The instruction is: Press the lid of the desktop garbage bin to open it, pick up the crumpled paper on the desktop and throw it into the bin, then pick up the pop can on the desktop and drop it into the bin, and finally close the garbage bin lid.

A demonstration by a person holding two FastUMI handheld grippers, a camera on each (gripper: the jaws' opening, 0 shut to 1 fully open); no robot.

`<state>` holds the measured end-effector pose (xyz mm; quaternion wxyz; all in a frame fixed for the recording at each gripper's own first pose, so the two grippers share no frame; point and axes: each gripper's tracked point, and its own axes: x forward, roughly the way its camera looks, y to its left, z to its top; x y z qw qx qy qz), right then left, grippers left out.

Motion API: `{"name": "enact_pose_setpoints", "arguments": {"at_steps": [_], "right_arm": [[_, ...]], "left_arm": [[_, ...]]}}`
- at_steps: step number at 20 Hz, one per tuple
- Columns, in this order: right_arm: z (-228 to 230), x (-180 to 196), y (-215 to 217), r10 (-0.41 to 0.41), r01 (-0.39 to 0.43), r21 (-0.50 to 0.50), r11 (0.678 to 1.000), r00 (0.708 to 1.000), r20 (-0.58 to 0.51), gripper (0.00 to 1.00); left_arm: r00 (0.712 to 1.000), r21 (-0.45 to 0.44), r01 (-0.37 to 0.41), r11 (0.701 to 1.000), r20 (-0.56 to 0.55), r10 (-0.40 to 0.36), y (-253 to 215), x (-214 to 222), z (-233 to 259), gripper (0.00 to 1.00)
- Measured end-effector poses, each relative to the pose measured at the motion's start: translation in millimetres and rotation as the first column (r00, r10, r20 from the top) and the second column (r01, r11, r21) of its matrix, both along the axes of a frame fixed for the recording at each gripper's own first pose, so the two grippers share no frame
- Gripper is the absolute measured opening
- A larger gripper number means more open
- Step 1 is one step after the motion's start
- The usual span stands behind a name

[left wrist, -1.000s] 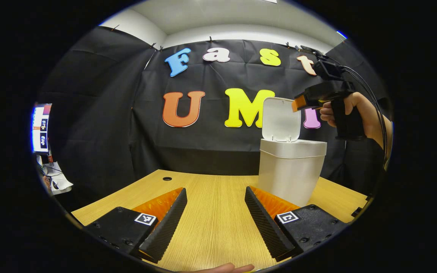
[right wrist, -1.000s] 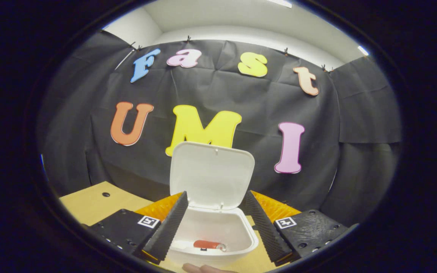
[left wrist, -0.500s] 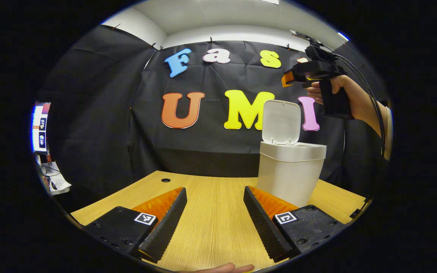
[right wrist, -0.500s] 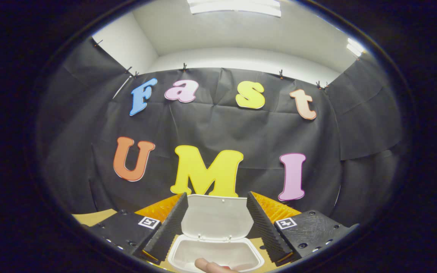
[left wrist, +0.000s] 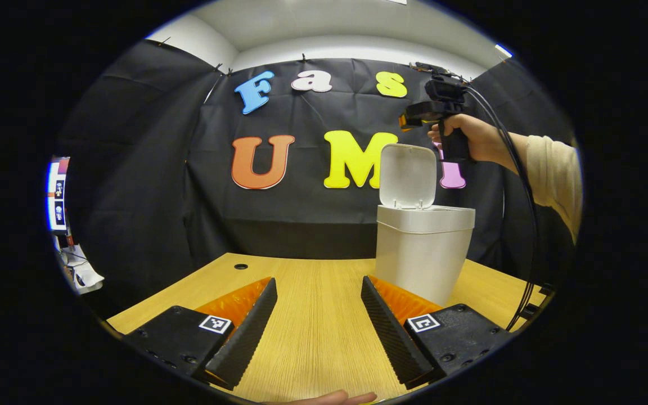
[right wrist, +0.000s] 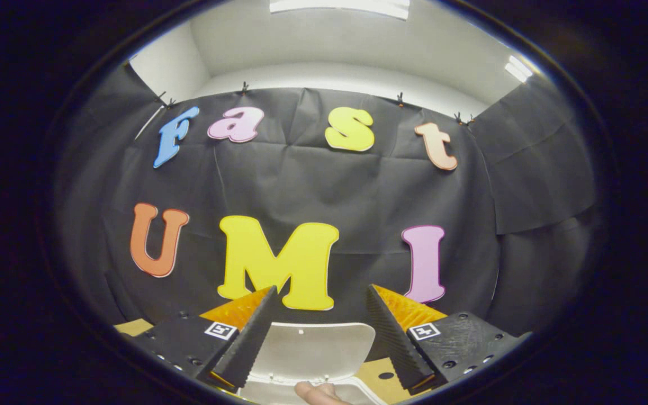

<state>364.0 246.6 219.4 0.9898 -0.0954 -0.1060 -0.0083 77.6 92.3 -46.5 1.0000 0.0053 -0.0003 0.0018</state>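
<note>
Lid-closing is the step we judge to be in hand: no crumpled paper or pop can lies on the bare part of the light wood-grain desktop that we see, so both are probably in the bin already, though its inside is hidden from us here.

Left to right in the left gripper view: our left gripper sits low over the desktop, fingers spread wide, nothing between them, idle. Just right of it stands the white rectangular plastic garbage bin near the desk's back right part, its white hinged lid upright and fully open. Above and to the right of the lid, well clear of it, a hand in a cream sleeve holds the right gripper up high, aimed leftward over the bin. From this far off we cannot tell its finger spacing.

In the right gripper view the right gripper's fingers are apart and empty, and the open lid shows between and below them, its top edge near the bottom of the picture.

Next move, as we read it: bring the right gripper down behind or onto the lid's top edge, push it forward and down over the hinge until it latches. Risks: pushing off-centre could skid the light bin on the desk; the left gripper could steady it.
</note>
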Motion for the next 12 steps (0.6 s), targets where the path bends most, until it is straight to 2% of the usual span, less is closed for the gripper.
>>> {"name": "enact_pose_setpoints", "arguments": {"at_steps": [3,5,7,12], "right_arm": [[-15.3,22.6,6.4,-0.002,0.001,-0.030,1.000,0.999,-0.038,0.95],[-33.4,34.5,4.5,-0.008,0.002,-0.067,0.998,0.996,-0.093,0.94],[-32.1,33.3,4.5,0.017,-0.020,-0.022,1.000,0.994,-0.106,0.99],[-44.5,8.8,-1.7,0.055,-0.051,0.021,0.998,0.980,-0.193,0.96]], "left_arm": [[1.000,0.011,0.004,1.000,0.000,-0.004,0.3,-0.5,-1.2,0.97],[0.999,-0.014,-0.035,0.999,-0.008,0.034,7.8,-0.1,-5.4,0.98],[0.998,-0.020,-0.057,0.998,-0.009,0.057,14.4,0.1,-5.3,0.98],[0.999,-0.019,-0.049,0.999,-0.004,0.049,14.0,-0.3,-0.9,0.97]]}}
